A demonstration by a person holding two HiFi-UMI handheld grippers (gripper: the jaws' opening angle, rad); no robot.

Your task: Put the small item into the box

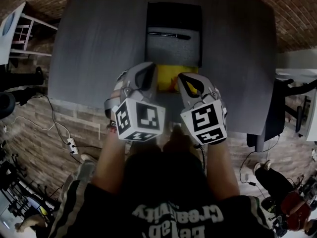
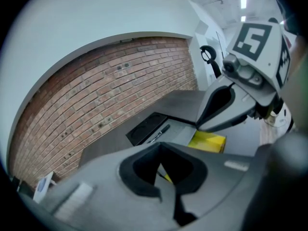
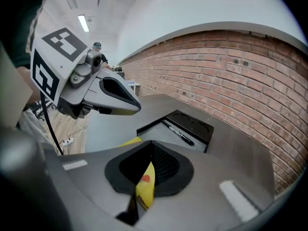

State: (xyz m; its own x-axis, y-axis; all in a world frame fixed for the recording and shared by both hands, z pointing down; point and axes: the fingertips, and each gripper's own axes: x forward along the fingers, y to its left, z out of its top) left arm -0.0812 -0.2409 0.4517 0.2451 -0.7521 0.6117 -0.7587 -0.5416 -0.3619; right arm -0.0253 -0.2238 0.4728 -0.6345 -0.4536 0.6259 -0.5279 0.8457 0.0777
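Note:
A flat yellow packet (image 1: 171,76) hangs between my two grippers, just in front of the box. In the right gripper view its yellow edge (image 3: 143,189) is pinched in the shut jaws of my right gripper (image 3: 144,182). My left gripper (image 2: 163,174) is also shut, with a thin yellow edge showing in its seam. In the head view the left gripper (image 1: 147,78) and right gripper (image 1: 187,83) flank the packet. Beyond them the black box (image 1: 148,33) lies open with its lid (image 1: 174,15) folded back. A black pen (image 1: 168,34) rests on the box's grey lining.
The dark table (image 1: 99,43) ends just behind my grippers. Below it is a brick floor with cables and a power strip (image 1: 72,146). A white rack (image 1: 22,31) stands at the left, dark equipment (image 1: 275,118) at the right. A brick wall (image 2: 96,105) lies beyond the table.

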